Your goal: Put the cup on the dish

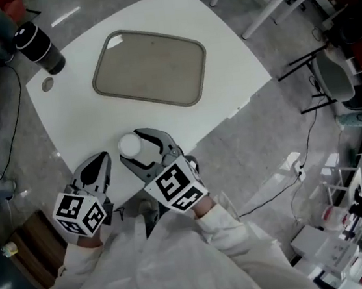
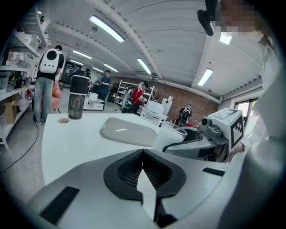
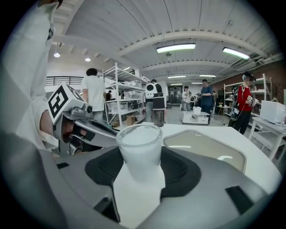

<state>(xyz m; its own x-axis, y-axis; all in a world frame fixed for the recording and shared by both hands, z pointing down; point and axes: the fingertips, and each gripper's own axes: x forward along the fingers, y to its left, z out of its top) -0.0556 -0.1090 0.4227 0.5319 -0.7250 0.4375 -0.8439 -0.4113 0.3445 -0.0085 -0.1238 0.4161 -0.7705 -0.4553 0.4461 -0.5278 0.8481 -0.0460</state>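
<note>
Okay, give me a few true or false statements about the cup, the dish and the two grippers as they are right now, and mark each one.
1. The cup is between the jaws of the right gripper. True.
2. The cup already rests on the dish. False: the dish holds nothing, and the cup is near the table's front edge, apart from the dish.
3. The left gripper holds the dark bottle. False: its jaws are together on nothing, and the bottle stands by the table's far left corner.
4. The dish lies flat on the white table. True.
5. The left gripper is beside the right gripper, near the table's front edge. True.
</note>
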